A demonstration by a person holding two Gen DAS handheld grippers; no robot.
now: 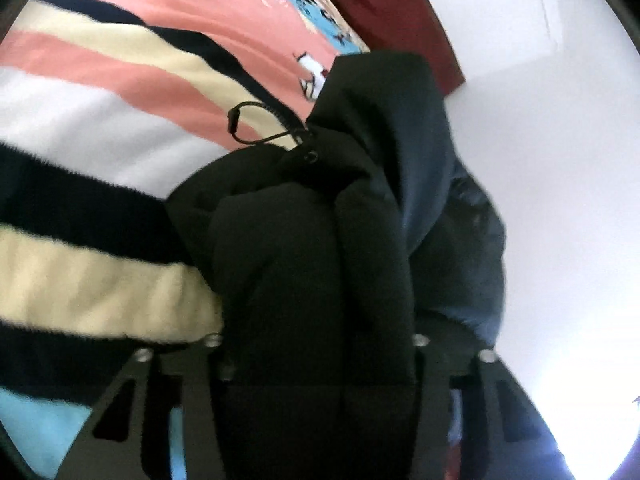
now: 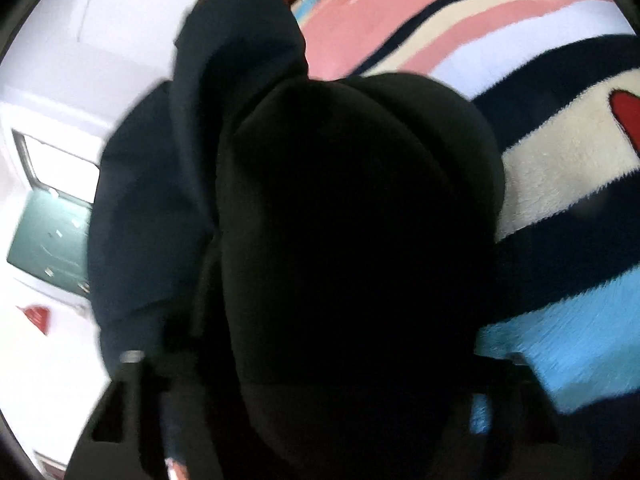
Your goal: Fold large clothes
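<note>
left claw (image 1: 316,364), black angular finger plates, silver screws, right claw (image 2: 320,380) likewise black

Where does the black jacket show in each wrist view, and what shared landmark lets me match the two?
Left wrist: the black jacket fills the centre and lower middle, bunched between the left gripper's fingers, with a cord loop at its top.
Right wrist: the jacket fills the centre, covering most of the right gripper.
Shared landmark: the striped blanket, left of the jacket in the left view, right of it in the right view.
</note>
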